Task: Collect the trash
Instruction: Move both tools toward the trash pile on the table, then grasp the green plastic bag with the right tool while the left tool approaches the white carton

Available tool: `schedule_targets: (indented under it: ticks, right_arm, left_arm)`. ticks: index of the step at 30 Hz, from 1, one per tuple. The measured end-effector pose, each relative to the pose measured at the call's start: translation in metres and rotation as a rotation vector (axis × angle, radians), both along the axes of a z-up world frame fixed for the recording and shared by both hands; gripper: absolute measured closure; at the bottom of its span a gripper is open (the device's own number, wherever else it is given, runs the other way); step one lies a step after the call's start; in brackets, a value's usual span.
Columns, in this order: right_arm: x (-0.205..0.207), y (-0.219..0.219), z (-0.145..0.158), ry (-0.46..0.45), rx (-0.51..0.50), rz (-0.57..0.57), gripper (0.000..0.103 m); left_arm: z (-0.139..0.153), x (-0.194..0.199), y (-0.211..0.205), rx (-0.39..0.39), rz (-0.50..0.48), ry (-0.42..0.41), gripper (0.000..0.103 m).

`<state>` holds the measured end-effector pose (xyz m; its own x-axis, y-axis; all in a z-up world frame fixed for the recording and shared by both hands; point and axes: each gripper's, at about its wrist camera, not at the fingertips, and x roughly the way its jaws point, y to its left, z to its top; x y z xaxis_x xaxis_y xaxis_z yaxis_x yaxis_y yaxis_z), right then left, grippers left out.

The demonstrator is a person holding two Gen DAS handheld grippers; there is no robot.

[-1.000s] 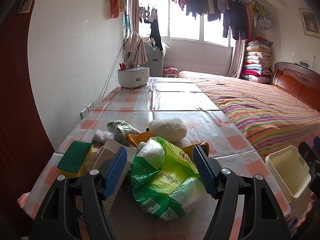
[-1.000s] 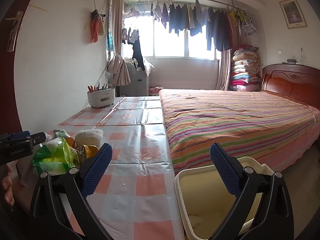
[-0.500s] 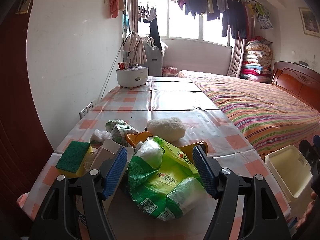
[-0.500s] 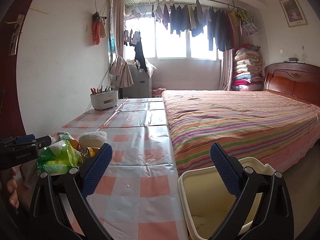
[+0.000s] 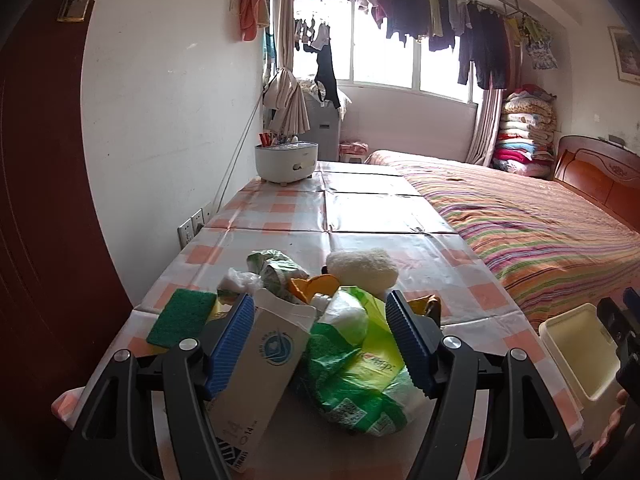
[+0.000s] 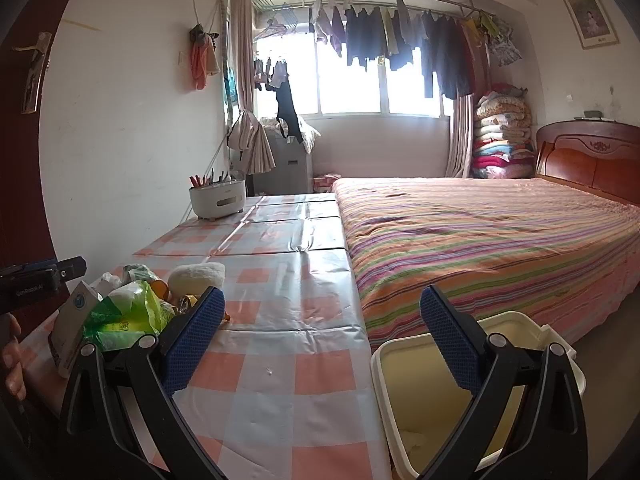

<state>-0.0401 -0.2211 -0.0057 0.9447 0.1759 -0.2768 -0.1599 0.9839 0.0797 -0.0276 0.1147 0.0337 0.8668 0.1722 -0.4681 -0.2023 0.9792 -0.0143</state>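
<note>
A pile of trash lies on the near left of the checked table (image 5: pixel 372 216). It holds a crumpled green plastic bag (image 5: pixel 360 372), a white carton (image 5: pixel 260 364), a green scouring pad (image 5: pixel 182 318), a fluffy white sponge (image 5: pixel 362 270) and orange bits (image 5: pixel 314 286). My left gripper (image 5: pixel 320 340) is open, its fingers either side of the carton and the bag. My right gripper (image 6: pixel 320 340) is open and empty above the table's right edge, over a cream bin (image 6: pixel 420 396). The bin also shows in the left wrist view (image 5: pixel 576 348). The pile also shows in the right wrist view (image 6: pixel 124 316).
A white pen holder (image 5: pixel 286 160) stands at the table's far end by the wall. A bed with a striped cover (image 6: pixel 488 232) runs along the table's right side. A dark door (image 5: pixel 36 200) is on the left.
The left gripper has moved slightly left and nearer to the pile, so the white carton now stands between its fingers. The right gripper has drifted a little right.
</note>
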Motion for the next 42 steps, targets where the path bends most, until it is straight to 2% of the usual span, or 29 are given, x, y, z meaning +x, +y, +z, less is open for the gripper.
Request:
schedule_targets:
  ticks: [7,14,19,22,26,30,35,42]
  right_arm:
    - [0.006,0.018,0.002,0.014,0.038,0.067,0.006]
    - [0.014,0.064,0.0,0.044,0.017,0.205,0.006]
    - [0.014,0.11,-0.003,0.075,-0.017,0.376,0.006]
    - [0.024,0.142,-0.005,0.153,-0.023,0.541,0.006]
    - [0.035,0.18,-0.009,0.214,-0.14,0.649,0.006]
    - [0.051,0.201,-0.019,0.286,-0.213,0.667,0.006]
    - [0.072,0.214,-0.034,0.38,-0.235,0.669,0.006]
    - [0.084,0.222,-0.042,0.417,-0.27,0.659,0.006]
  left_arm:
    - [-0.006,-0.004,0.036,-0.04,0.059,0.038,0.037]
    - [-0.008,-0.017,0.065,-0.047,0.108,0.043,0.037]
    - [-0.011,-0.024,0.081,-0.049,0.124,0.054,0.037]
    - [-0.013,-0.026,0.089,-0.047,0.131,0.066,0.037]
    - [-0.014,-0.03,0.099,-0.054,0.136,0.073,0.037]
    - [-0.016,-0.032,0.103,-0.048,0.138,0.078,0.037]
    - [-0.019,-0.032,0.105,-0.043,0.138,0.09,0.037]
    - [-0.023,-0.029,0.107,-0.038,0.139,0.111,0.037]
